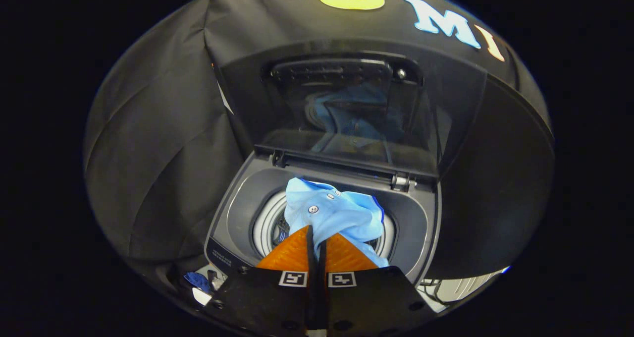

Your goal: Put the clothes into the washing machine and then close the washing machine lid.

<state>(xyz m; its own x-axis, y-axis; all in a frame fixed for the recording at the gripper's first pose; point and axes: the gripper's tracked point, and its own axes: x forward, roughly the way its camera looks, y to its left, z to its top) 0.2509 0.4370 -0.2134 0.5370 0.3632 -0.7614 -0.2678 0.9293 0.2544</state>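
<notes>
One shirt in tongs, over one washer

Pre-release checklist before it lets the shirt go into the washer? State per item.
1. Grip: gripper closed on the light blue shirt, fingers nearly together with cloth pinched between them. ok.
2. Lid open: raised upright behind the opening. ok.
3. Shirt over the drum: it hangs above the round opening, just ahead of the fingers. ok.
4. Cloth clear of the rim: the far fold looks near the hinge side; whether it overlaps the rim, cannot tell.
5. Drum free of other items: the shirt and fingers hide most of it. cannot tell.
</notes>
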